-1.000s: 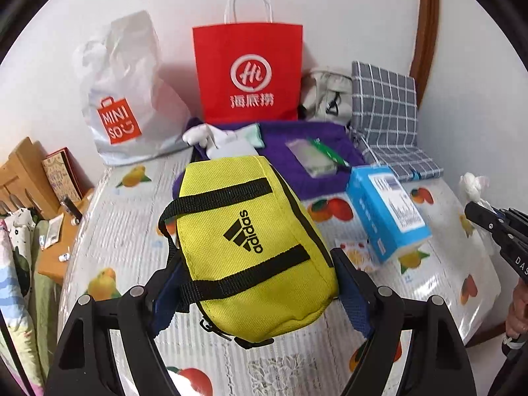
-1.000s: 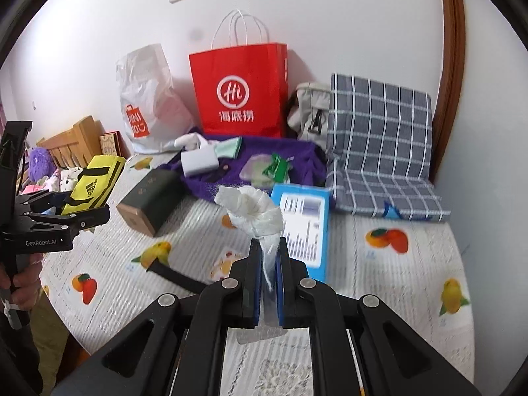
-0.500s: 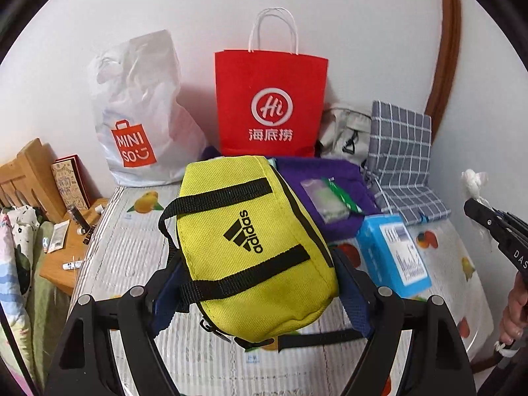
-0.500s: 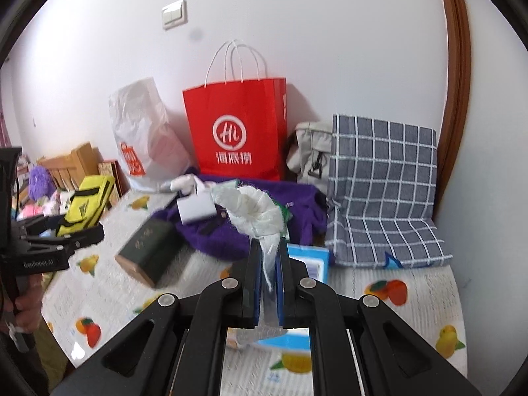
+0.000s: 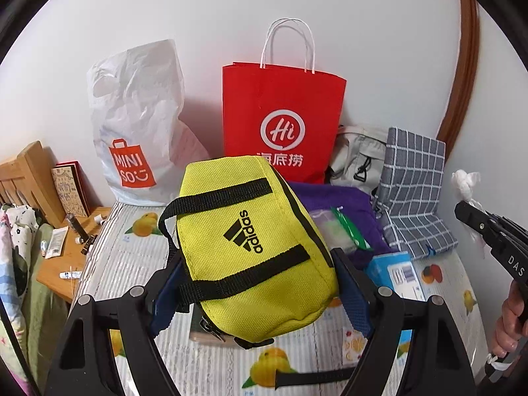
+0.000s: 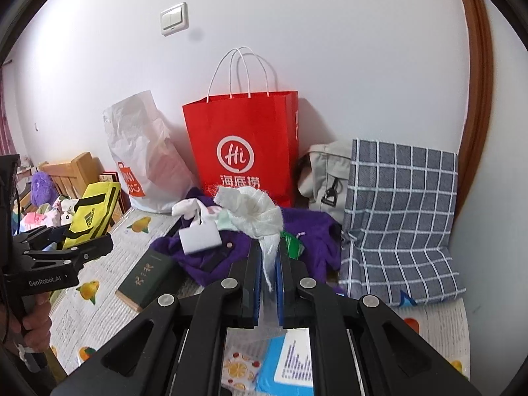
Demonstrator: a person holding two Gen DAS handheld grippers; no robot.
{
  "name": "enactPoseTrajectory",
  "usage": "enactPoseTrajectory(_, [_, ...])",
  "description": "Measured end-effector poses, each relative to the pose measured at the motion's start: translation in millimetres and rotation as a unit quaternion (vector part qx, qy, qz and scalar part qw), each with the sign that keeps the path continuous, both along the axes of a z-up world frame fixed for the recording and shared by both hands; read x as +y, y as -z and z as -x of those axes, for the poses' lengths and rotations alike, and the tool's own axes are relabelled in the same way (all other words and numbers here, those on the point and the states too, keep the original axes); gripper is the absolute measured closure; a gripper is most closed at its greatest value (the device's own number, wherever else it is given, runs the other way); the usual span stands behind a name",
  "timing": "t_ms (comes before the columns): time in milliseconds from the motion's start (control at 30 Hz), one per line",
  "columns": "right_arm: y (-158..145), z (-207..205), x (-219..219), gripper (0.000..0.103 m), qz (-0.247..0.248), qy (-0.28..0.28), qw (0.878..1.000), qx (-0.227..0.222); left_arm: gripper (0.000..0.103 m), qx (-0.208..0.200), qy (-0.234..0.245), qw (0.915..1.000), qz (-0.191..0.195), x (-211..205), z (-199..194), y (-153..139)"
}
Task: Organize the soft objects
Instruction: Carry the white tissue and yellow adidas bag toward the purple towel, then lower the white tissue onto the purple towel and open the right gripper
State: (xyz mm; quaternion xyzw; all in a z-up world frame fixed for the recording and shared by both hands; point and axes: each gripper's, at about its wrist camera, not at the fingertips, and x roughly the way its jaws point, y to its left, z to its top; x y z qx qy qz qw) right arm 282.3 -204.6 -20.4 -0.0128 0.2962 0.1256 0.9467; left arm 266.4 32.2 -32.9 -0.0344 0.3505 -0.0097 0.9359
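A yellow Adidas pouch (image 5: 250,241) with black straps is lifted above the fruit-print table cover (image 5: 132,257). My left gripper (image 5: 257,274) is shut on it, the blue pads pressing both sides. In the right wrist view the same pouch (image 6: 95,208) shows at the left in the left gripper (image 6: 82,247), with a hand below. My right gripper (image 6: 269,252) is shut on a crumpled white plastic bag (image 6: 254,211), which bunches above the fingertips. From the left wrist view, that white bundle (image 5: 465,181) pokes out of the right gripper (image 5: 462,209) at the right edge.
Against the wall stand a red paper bag (image 6: 244,151), a white Miniso bag (image 6: 145,158), a beige bag (image 6: 326,171) and a grey checked cushion (image 6: 399,217). A purple garment (image 6: 310,234), dark green box (image 6: 148,274) and blue box (image 5: 396,274) lie on the table.
Both grippers have risen and drawn back from the table, so the table's objects sit lower and the wall switch has come into view. Each keeps its grip unchanged.
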Motion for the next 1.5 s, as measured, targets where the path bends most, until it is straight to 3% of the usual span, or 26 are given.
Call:
enactPoseTrajectory(300, [2, -40, 9, 0.095, -0.024, 0.012, 1.000, 0.010, 0.022, -0.011, -0.009, 0.9999, 0.009, 5, -27, -7])
enactPoseTrajectory(567, [10, -88, 20, 0.095, -0.035, 0.002, 0.999, 0.020, 0.022, 0.004, -0.022, 0.9997, 0.011, 18, -63, -3])
enactPoseTrajectory(767, [46, -116, 8, 0.095, -0.047, 0.006, 0.998, 0.049, 0.022, 0.023, -0.020, 0.9990, 0.034, 25, -96, 9])
enactPoseTrajectory(1033, [81, -143, -5, 0.094, -0.024, 0.013, 0.994, 0.104, 0.022, 0.064, -0.002, 0.9966, 0.051, 18, -145, 47])
enactPoseTrajectory(1233, [106, -161, -8, 0.094, -0.024, 0.007, 0.989, 0.142, 0.022, 0.089, 0.014, 0.9956, 0.026, 9, -161, 70])
enactPoseTrajectory(1500, [140, -178, -6, 0.094, -0.005, 0.017, 0.982, 0.188, 0.022, 0.131, 0.043, 0.9900, 0.030, 0, -173, 95])
